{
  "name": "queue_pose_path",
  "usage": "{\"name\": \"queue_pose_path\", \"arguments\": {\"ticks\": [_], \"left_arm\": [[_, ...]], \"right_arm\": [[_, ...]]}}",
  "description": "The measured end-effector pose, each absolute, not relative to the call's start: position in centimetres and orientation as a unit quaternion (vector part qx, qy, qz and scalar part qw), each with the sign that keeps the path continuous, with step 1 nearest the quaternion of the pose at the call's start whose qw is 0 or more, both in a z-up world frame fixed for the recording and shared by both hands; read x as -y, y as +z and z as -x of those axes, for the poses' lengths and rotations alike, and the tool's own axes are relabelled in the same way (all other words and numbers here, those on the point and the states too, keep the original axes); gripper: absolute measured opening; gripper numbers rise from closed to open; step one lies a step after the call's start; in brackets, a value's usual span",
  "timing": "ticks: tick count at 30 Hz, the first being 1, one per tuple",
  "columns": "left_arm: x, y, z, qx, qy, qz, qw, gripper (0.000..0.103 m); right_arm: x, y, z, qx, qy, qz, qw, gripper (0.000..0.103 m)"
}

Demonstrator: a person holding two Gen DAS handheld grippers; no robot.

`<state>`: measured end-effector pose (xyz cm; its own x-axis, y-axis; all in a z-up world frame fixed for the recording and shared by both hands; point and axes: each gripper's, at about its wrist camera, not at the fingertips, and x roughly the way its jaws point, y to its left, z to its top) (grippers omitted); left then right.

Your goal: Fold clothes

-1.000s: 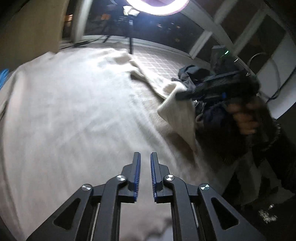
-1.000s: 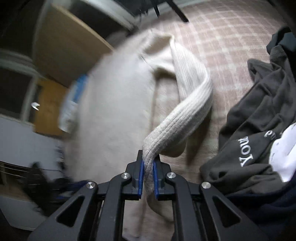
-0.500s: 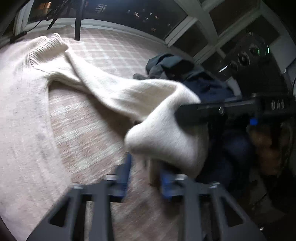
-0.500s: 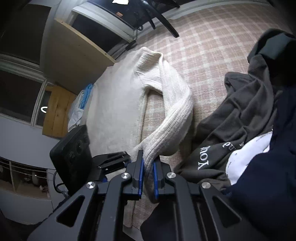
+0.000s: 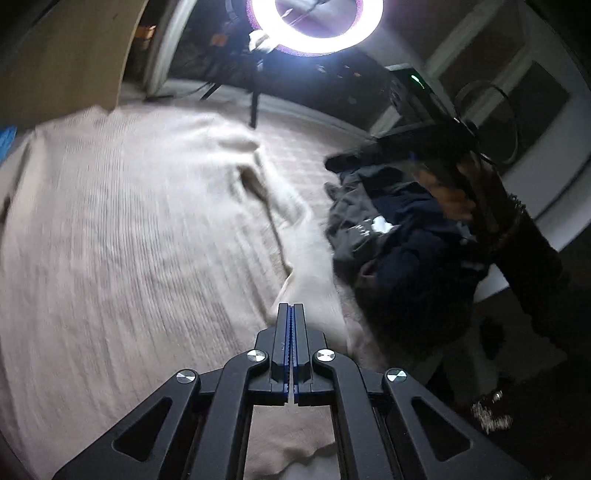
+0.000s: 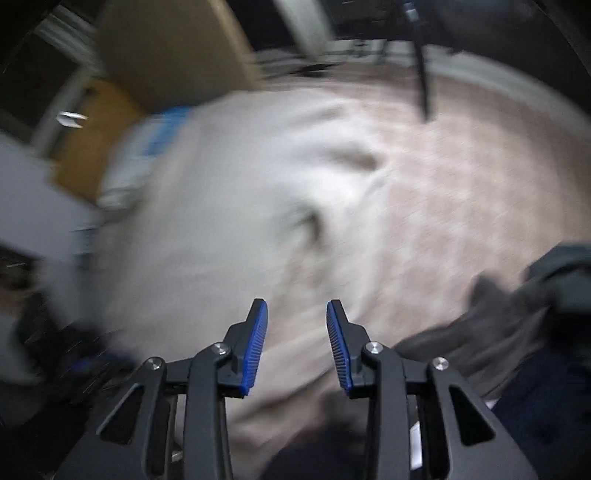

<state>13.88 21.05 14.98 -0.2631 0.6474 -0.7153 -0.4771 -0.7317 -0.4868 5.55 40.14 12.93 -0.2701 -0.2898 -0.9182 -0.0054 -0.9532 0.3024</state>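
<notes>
A cream knit sweater [image 5: 122,221] lies spread flat on the checked surface [image 5: 306,147]. Its sleeve [image 5: 314,266] runs down the right side to my left gripper [image 5: 290,314]. That gripper is shut, pads pressed together, and no cloth shows between them. My right gripper [image 6: 297,314] is open above the blurred sweater [image 6: 221,221], with nothing between its blue pads. In the left wrist view a hand [image 5: 450,199] holds the right gripper over the dark clothes.
A heap of dark grey and navy clothes [image 5: 388,229] lies right of the sweater, also in the right wrist view [image 6: 498,325]. A ring light [image 5: 314,26] on a tripod [image 5: 254,107] stands at the back. A wooden board [image 5: 66,55] is at the far left.
The right gripper let go of the sleeve and opened. The sleeve dropped from its raised loop to lie flat. The left gripper went from open to shut.
</notes>
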Motion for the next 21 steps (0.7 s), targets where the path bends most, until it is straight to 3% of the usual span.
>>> {"name": "queue_pose_path", "arguments": {"ticks": [3,7,10,13,14,15,17,18,21], "left_arm": [[-22.3,12.7,-12.9,0.092,0.781,0.512,0.346,0.001],[-24.8,10.6,-12.3,0.066,0.771,0.526,0.353,0.034],[-26.6,9.9,-12.6,0.012,0.773,0.528,0.351,0.037],[-27.6,8.5,-12.4,0.011,0.757,0.542,0.365,0.038],[-27.8,8.2,-12.5,0.014,0.752,0.545,0.370,0.036],[-27.8,8.2,-12.7,0.017,0.750,0.546,0.374,0.033],[-27.9,8.4,-12.9,0.034,0.746,0.543,0.384,0.014],[-27.7,8.8,-13.0,0.050,0.743,0.540,0.393,0.012],[-27.3,10.6,-13.4,0.091,0.736,0.524,0.418,0.012]], "right_arm": [[-38.9,10.4,-2.4,0.102,-0.780,-0.614,0.059,0.033],[-37.8,7.5,0.4,0.072,-0.776,-0.627,0.020,0.033],[-38.3,6.4,1.4,0.072,-0.770,-0.634,0.000,0.033],[-38.7,5.3,2.4,0.071,-0.764,-0.641,-0.020,0.032],[-39.0,5.1,2.5,0.078,-0.764,-0.640,-0.020,0.025],[-39.3,5.1,2.6,0.080,-0.764,-0.640,-0.021,0.015],[-40.2,5.7,2.5,0.099,-0.766,-0.636,-0.019,0.013],[-40.6,6.2,2.3,0.109,-0.769,-0.630,-0.018,0.007],[-42.1,7.7,2.0,0.140,-0.778,-0.612,-0.015,0.003]]}}
